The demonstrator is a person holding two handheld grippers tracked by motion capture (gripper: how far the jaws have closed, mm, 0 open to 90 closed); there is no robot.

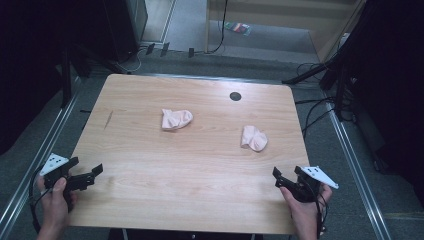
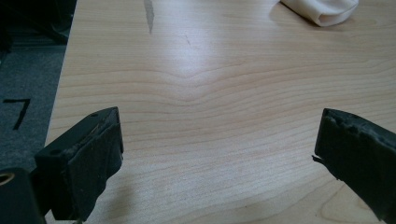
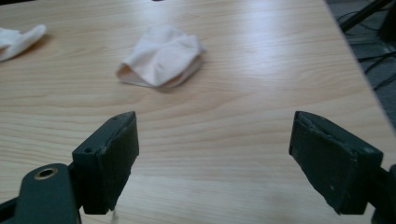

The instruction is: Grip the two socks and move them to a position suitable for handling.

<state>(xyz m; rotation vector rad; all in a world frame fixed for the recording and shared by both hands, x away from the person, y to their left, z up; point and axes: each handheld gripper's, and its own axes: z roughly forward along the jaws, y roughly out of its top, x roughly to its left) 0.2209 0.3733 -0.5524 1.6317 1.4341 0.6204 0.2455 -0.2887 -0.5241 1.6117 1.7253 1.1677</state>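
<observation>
On the table [image 1: 150, 195] two cloths lie well apart, one cloth [image 1: 176, 119] near the middle and the other cloth [image 1: 254, 138] to its right and nearer the person, with the left gripper [image 1: 86, 171] at the near left corner and the right gripper [image 1: 285, 176] at the near right.

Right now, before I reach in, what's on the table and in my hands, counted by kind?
Pale pink socks: 2, one mid-table, one farther right.
Black grippers: 2, left gripper and right gripper, both open with nothing between the jaws.
Dark round hole in the table: 1.
Total: 5.
</observation>
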